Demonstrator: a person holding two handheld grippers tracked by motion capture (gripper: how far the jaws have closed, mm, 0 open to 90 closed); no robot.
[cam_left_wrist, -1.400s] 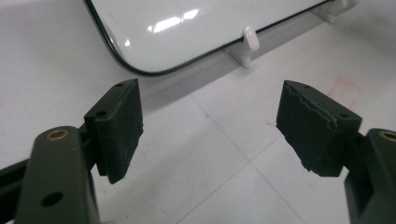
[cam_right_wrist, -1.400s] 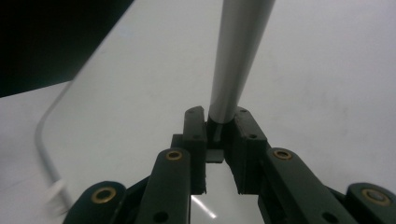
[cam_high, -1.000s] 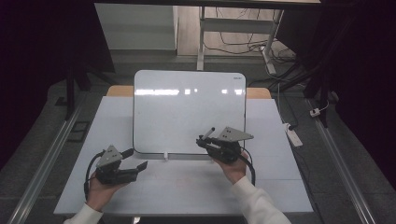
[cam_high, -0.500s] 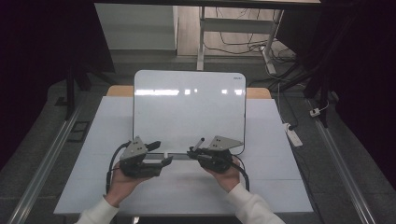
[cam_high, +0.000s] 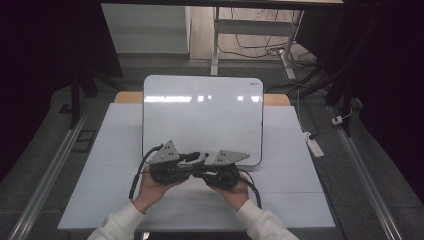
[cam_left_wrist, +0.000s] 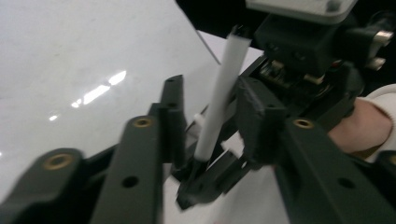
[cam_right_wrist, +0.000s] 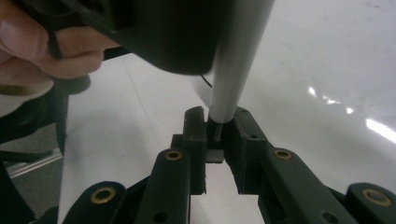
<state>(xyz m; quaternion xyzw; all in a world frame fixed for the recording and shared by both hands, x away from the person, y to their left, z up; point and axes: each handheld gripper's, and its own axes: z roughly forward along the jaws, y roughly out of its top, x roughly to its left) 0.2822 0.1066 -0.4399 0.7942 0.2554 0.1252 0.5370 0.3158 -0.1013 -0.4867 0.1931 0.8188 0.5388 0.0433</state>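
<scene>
High view — we see the left gripper and right gripper meeting tip to tip at the near edge of the whiteboard on the table.

Left gripper view — the white marker stands between our own jaws, which have just been closing; whether the pads press it we cannot tell. The opposing gripper clamps its lower end.

Right gripper view — the jaws sit closed on the marker's dark end, the barrel rising toward the other gripper.
</scene>
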